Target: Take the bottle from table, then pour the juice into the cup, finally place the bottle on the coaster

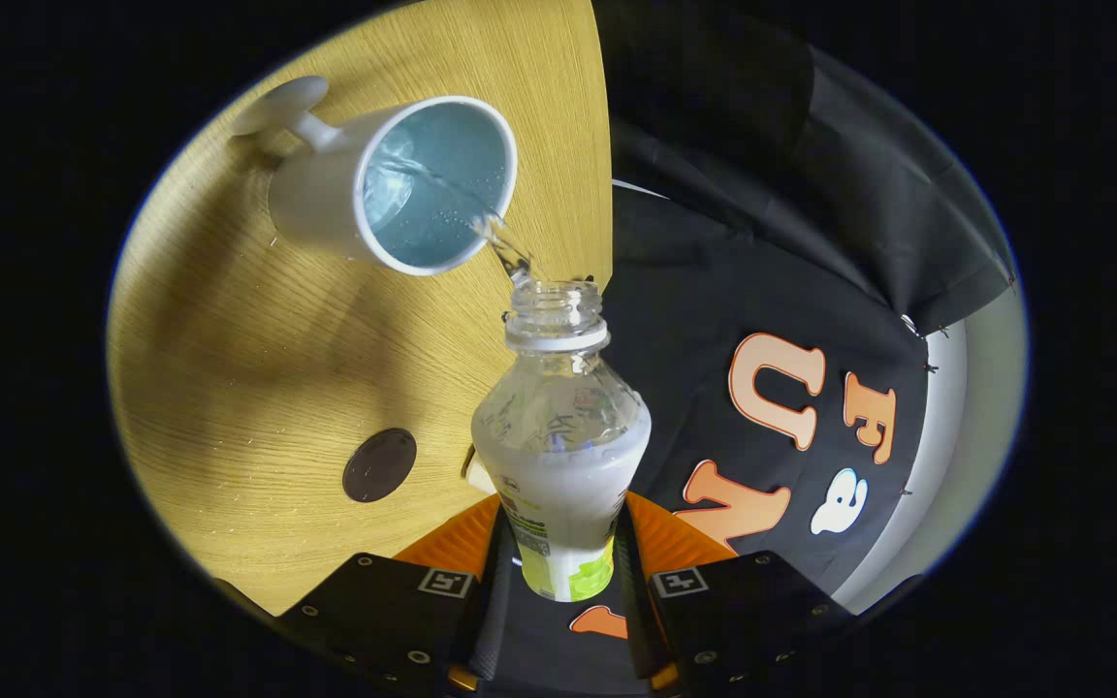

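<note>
Gripper view: hand-held gripper (563, 562) clamps clear ribbed bottle (558, 427).

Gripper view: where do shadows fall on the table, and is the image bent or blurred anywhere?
Gripper view: the white cup throws a soft dark shadow over the wooden table toward the dark round coaster; fisheye bends the table edge; the pouring stream is slightly blurred; the bottle, clamped in the claw, looks sharp.

Bare surface (258, 368) lies open between the cup (394, 184) and the coaster (379, 465). The bottle (558, 456) fills the tool (563, 557), both fingers pressing it, and the cup stands just beyond its mouth.
</note>
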Available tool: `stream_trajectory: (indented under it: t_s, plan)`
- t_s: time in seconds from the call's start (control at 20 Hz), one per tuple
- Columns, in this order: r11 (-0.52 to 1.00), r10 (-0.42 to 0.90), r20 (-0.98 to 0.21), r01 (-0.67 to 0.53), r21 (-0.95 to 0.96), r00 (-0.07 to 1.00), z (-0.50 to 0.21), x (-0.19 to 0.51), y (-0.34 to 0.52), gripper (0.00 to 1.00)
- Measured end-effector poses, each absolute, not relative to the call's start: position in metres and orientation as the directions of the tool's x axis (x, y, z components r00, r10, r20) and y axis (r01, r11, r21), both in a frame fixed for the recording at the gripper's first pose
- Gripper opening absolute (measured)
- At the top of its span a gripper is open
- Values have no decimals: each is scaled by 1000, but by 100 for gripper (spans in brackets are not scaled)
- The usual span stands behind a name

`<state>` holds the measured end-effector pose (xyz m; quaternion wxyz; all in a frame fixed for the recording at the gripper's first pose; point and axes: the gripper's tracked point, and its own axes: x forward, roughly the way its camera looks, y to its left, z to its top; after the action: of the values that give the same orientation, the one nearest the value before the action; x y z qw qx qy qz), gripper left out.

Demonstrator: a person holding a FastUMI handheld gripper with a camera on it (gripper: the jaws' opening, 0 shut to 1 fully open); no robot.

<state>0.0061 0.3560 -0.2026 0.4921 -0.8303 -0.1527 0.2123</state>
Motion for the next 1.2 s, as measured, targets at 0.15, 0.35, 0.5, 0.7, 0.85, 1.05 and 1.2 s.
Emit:
stream_trajectory:
  t_s: [0.15, 0.35, 0.5, 0.7, 0.85, 1.05, 1.2]
  plan:
    - [-484, 468, -214, 46, -874, 857, -203, 5, 357, 52]
    - [-494, 467, -217, 50, -868, 857, -202, 7, 356, 52]
    - [-501, 460, -217, 50, -864, 861, -201, 7, 356, 52]
    - [-514, 447, -225, 42, -857, 866, -200, 8, 354, 52]
    - [-527, 448, -229, 49, -848, 864, -198, 9, 356, 52]
    - [-543, 452, -232, 59, -838, 861, -196, 7, 361, 52]
    - [-549, 455, -237, 61, -833, 859, -195, 7, 364, 52]
